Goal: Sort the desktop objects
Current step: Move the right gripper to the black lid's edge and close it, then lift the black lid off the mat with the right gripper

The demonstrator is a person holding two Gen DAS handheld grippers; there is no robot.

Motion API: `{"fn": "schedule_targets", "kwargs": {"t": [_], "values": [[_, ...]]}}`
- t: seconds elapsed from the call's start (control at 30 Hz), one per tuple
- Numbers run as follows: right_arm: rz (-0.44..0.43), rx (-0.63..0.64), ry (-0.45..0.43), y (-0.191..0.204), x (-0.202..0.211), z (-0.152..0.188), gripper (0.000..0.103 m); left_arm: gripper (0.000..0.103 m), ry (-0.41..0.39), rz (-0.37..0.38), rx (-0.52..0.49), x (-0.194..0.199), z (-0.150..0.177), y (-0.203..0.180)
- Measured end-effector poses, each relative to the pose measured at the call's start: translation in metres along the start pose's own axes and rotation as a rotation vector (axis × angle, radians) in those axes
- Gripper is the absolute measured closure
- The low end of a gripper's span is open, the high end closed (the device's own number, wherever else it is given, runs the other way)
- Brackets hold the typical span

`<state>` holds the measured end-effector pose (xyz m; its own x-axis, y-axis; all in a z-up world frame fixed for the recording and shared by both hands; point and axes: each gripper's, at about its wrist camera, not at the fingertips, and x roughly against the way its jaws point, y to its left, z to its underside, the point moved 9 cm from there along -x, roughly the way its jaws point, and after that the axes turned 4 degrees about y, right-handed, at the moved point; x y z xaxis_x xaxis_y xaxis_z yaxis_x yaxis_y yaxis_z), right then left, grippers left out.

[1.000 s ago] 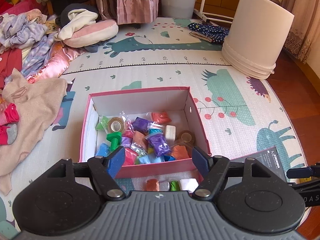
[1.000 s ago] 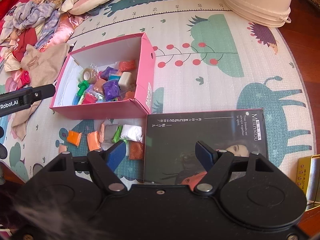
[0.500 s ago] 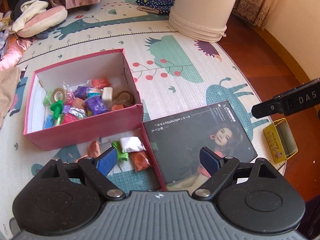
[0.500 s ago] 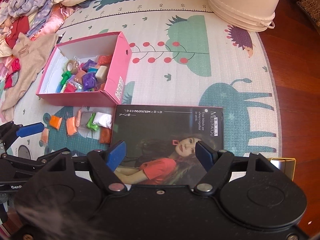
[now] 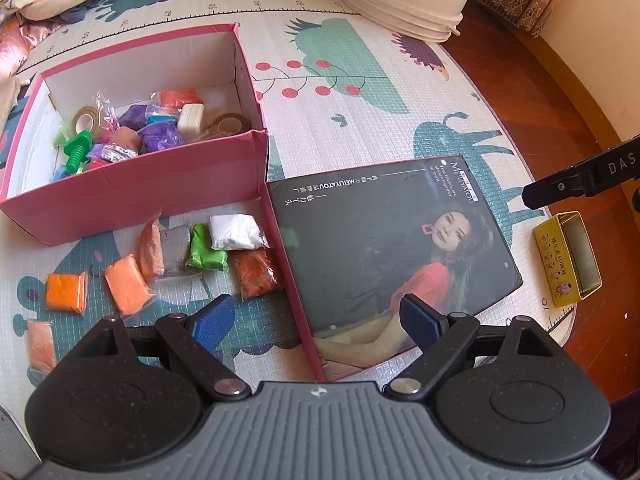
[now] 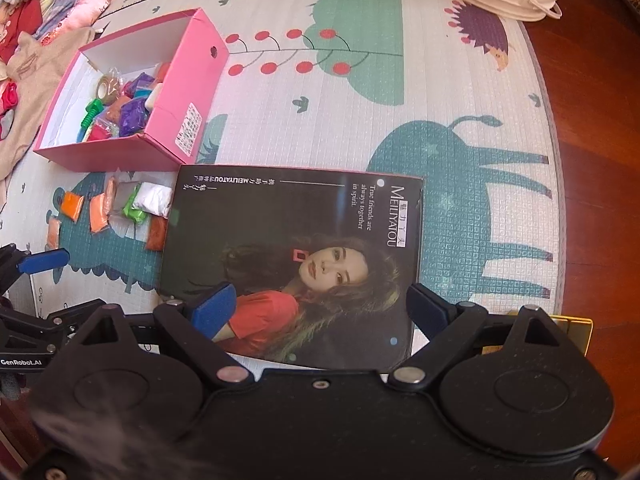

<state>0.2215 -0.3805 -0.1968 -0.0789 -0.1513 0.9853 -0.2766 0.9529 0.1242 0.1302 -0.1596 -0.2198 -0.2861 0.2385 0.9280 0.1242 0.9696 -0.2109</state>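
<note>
"MEILIYATOU" lid beneath wide-jawed right gripper; left gripper likewise wide, "GenRobot.AI"-marked.

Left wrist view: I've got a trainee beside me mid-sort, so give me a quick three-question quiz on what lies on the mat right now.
1. True or false: the white packet lies inside the pink box.
2. Which touches the box lid's left edge? A) brown packet B) yellow tin C) green screw toy
3. Fill in: the left claw is ____ and holds nothing.

Key: 1 false, it lies on the mat in front of the box; 2 A; 3 open.
</note>
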Motion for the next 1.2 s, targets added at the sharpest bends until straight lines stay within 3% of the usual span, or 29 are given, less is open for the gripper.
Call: {"fn": "schedule_targets", "kwargs": {"t": [0.23, 0.53, 0.97, 1.2], "values": [[0.006, -0.081, 0.049, -0.027, -0.04, 0.009, 0.008, 0.013, 0.046, 0.0, 0.02, -0.024, 0.013, 0.004], [0.004, -0.083, 0.063, -0.033, -0.07, 0.011, 0.007, 0.013, 0.098, 0.013, 0.053, -0.061, 0.011, 0.007], [-0.016, -0.189, 0.03, -0.059, -0.103, 0.011, 0.007, 0.012, 0.095, 0.12, 0.198, -0.089, 0.021, 0.013], [-0.083, -0.253, -0.009, -0.074, -0.11, -0.004, 0.007, 0.012, 0.09, 0.17, 0.282, -0.102, 0.023, 0.018]]}}
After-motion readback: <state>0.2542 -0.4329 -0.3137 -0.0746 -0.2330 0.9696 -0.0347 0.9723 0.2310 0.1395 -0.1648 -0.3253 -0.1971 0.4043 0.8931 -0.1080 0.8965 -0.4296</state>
